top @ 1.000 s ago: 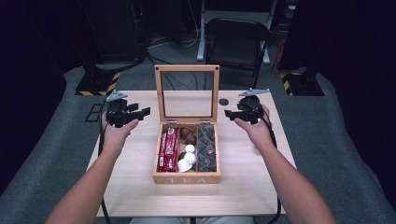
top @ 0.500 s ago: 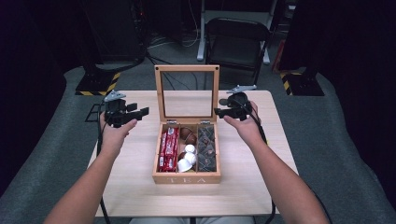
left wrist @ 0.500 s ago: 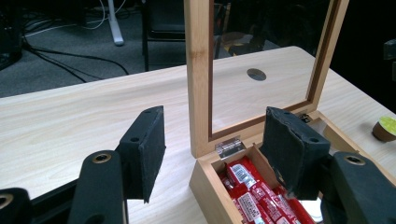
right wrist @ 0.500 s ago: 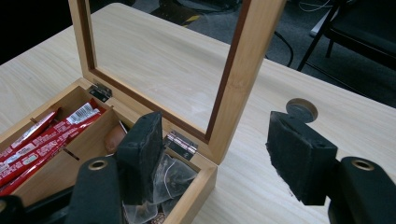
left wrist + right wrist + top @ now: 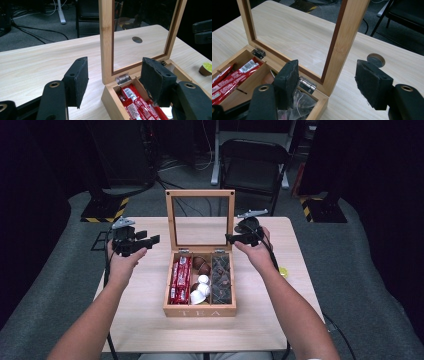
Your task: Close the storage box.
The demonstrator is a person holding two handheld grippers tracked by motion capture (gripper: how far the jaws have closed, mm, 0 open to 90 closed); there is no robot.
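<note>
A wooden tea box [image 5: 200,309] sits mid-table with its glass-paned lid [image 5: 200,194] standing upright. It holds red sachets [image 5: 178,280], white and brown capsules [image 5: 201,284] and clear-wrapped bags [image 5: 221,277]. My left gripper [image 5: 150,240] hovers open a little left of the lid; in the left gripper view the lid's left post [image 5: 107,42] stands beyond my left gripper [image 5: 115,82]. My right gripper [image 5: 229,238] is open at the lid's right edge. The right post [image 5: 342,45] rises between its pads [image 5: 287,81], which do not press on it.
A yellow-topped capsule [image 5: 283,271] lies on the table right of the box, by my right forearm. A round cable hole [image 5: 375,60] sits in the tabletop behind the lid. A dark chair [image 5: 252,165] stands beyond the table's far edge.
My right gripper has moved left, from beside the box up to the lid's right edge. The left gripper has stayed where it was, and both jaws stay apart.
</note>
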